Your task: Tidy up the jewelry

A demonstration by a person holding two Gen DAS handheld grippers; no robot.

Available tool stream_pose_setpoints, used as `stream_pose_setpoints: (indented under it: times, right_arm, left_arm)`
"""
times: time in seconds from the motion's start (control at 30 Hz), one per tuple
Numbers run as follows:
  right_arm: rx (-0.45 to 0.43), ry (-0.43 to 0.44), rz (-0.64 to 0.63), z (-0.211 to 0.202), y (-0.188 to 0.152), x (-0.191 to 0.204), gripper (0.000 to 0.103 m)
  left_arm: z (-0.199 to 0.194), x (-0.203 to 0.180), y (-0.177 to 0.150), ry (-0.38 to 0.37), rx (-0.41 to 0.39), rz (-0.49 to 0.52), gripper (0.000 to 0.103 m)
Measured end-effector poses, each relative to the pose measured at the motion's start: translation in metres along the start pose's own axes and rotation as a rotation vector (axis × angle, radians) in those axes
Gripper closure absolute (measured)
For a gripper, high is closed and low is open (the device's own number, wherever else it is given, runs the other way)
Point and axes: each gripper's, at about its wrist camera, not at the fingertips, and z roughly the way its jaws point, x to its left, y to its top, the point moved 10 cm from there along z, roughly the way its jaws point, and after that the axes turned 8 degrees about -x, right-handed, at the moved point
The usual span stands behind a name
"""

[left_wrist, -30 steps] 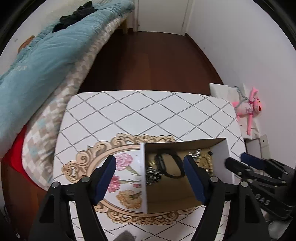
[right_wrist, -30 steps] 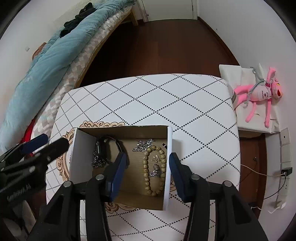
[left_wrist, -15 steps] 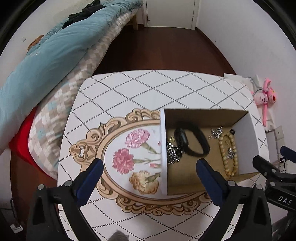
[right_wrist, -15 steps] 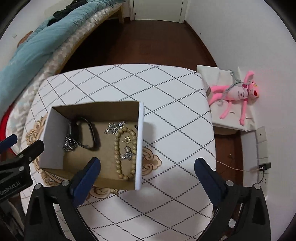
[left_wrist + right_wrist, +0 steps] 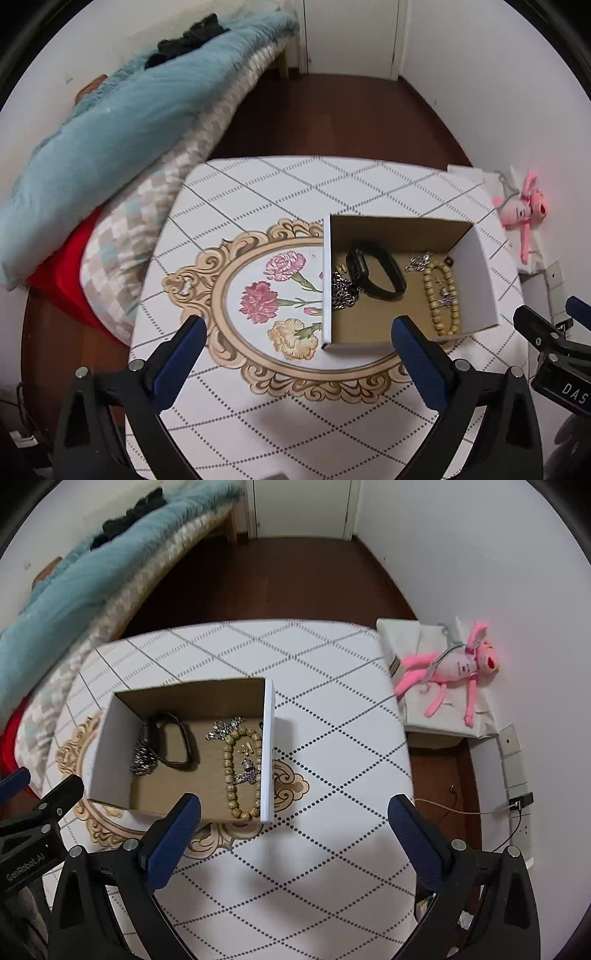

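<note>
An open white cardboard box [image 5: 480, 273] [image 5: 107, 738] stands on the patterned table. Inside lie a black band [image 5: 376, 273] [image 5: 173, 738], a silver chain [image 5: 341, 291] [image 5: 142, 760], a tan bead bracelet [image 5: 443, 299] [image 5: 242, 771] and small silver charms [image 5: 419, 262] [image 5: 223, 729]. My left gripper [image 5: 295, 354] is open and empty, above the table in front of the box's left wall. My right gripper [image 5: 295, 830] is open and empty, in front of the box's right corner.
The table [image 5: 258, 192] [image 5: 332, 738] has a white diamond-pattern top with a floral medallion [image 5: 266, 299]. A bed with a teal blanket [image 5: 110, 129] lies left. A pink plush toy [image 5: 450, 668] rests on a white stand at the right. Dark wood floor [image 5: 266, 579] lies beyond.
Both grippers opened wide and pulled back and up from the box. The box stays on the table with the jewelry inside.
</note>
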Motion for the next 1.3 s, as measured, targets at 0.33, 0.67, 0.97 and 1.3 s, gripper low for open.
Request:
stream_pose_setpoints:
  times: [0.33, 0.67, 0.97, 1.3]
  right_arm:
    - [-0.150, -0.010, 0.051, -0.086, -0.009, -0.012, 0.001]
    - [-0.289, -0.023, 0.047, -0.178, -0.019, -0.010, 0.001]
    - [-0.384, -0.021, 0.034, -0.240, -0.025, -0.004, 0.000]
    - [-0.408, -0.011, 0.032, -0.269, -0.032, -0.005, 0.000]
  left_arm:
    - [-0.085, -0.002, 0.000, -0.043, -0.139, -0.004, 0.001]
    - [-0.163, -0.001, -0.002, -0.084, -0.257, -0.027, 0.001]
    - [-0.205, 0.003, -0.006, -0.085, -0.318, -0.028, 0.001]
    - [-0.217, 0.002, -0.007, -0.098, -0.328, -0.035, 0.001]
